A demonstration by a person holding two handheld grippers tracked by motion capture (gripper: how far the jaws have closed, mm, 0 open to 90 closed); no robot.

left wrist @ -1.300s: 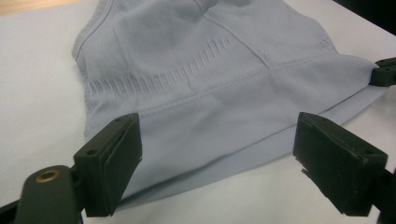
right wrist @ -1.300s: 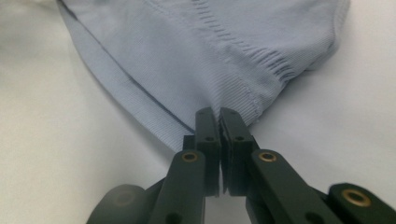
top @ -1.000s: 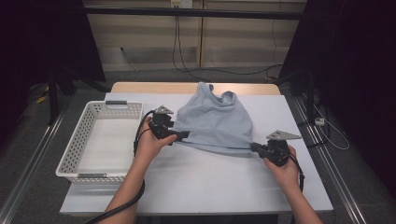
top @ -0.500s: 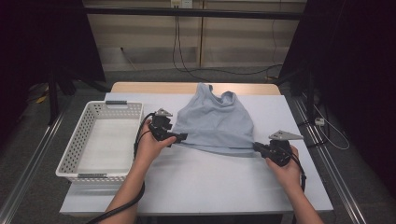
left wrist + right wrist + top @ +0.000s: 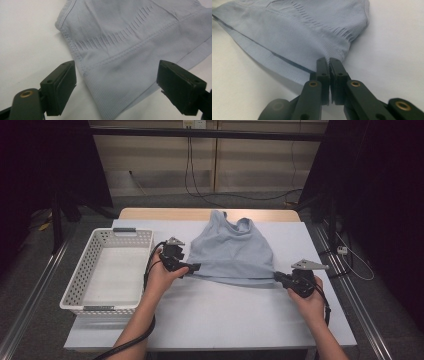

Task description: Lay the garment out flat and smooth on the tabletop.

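With right gripper [image 5: 329, 61] fingers clamped on the hem corner of the blue tank top [image 5: 232, 252] beside the white basket [image 5: 107, 270], close the left gripper's [image 5: 116, 86] spread fingers squarely over the opposite corner.

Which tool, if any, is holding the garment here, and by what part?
The right tool is shut on the light blue top's bottom hem corner. The left tool is open astride the other corner, holding nothing.

Black right tool [image 5: 329, 62] – brass-coloured screws, grey three-cornered plate; black cable trails from left tool [image 5: 192, 268].
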